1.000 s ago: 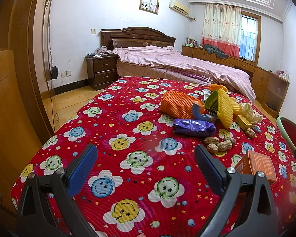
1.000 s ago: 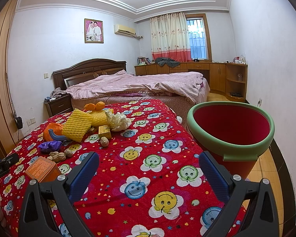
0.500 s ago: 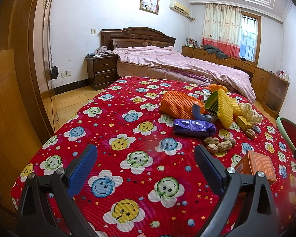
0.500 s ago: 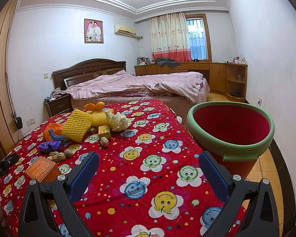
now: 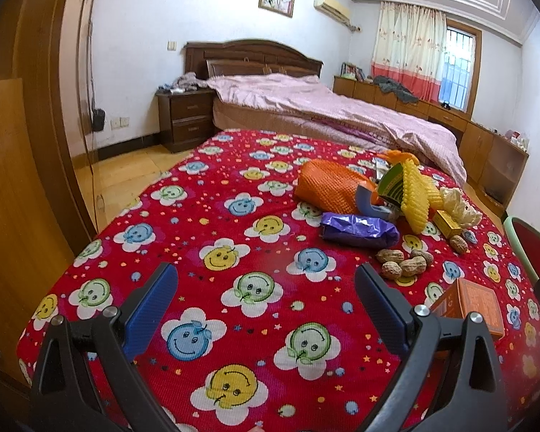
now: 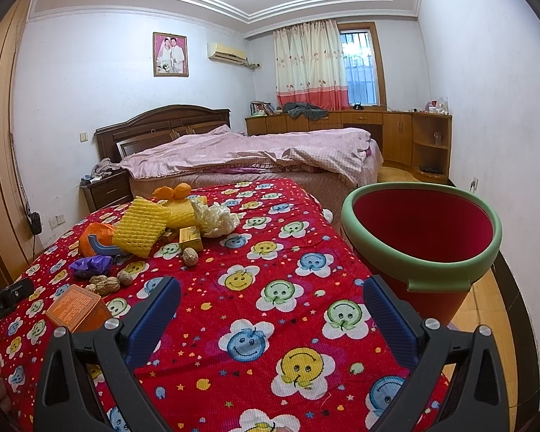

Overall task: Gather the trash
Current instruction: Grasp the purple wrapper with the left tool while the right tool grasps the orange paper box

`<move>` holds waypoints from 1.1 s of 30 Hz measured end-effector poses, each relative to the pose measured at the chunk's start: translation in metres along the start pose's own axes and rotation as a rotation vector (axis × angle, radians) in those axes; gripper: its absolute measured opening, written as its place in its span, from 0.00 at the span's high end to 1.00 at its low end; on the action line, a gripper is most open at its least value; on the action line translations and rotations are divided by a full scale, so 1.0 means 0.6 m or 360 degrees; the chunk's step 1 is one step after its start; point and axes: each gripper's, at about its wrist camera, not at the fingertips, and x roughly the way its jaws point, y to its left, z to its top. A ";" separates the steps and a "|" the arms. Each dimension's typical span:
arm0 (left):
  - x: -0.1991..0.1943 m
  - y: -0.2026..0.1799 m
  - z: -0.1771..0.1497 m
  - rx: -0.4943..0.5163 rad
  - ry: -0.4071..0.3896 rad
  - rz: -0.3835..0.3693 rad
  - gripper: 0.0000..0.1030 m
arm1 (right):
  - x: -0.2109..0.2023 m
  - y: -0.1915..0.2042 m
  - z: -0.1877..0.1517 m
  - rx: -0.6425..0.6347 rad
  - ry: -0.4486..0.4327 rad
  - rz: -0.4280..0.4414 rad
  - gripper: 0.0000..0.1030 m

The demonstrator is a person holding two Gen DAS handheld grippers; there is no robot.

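Cloth (image 5: 234,223): red, patterned with smiley-face flowers in blue, yellow and green on white petals, plus small dots and stars.
Bin (image 6: 423,252) at 3 o'clock of the right wrist view: red inside and out, pale green rim.
Wrapper (image 5: 358,229): shiny purple.
Foam net (image 5: 414,194): bright yellow, ridged grid texture.
Mesh bag (image 5: 327,185): orange.
Box (image 5: 477,304) at 4 o'clock of the left wrist view: orange.
Peanuts (image 5: 403,262): tan.
Finger pads (image 5: 151,309): dark blue.
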 end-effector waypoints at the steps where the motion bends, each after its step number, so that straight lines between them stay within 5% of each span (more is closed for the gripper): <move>1: 0.004 0.001 0.003 0.0002 0.0015 -0.0007 0.05 | 0.004 -0.002 0.001 -0.0001 0.0011 -0.0004 0.00; 25: 0.147 -0.117 0.079 0.0275 0.0451 -0.0290 0.06 | 0.025 -0.026 0.034 0.0158 0.0261 -0.0018 0.00; 33: 0.172 -0.134 0.068 0.0307 0.0525 -0.0311 0.31 | 0.029 -0.029 0.027 0.0161 0.0291 -0.0017 0.00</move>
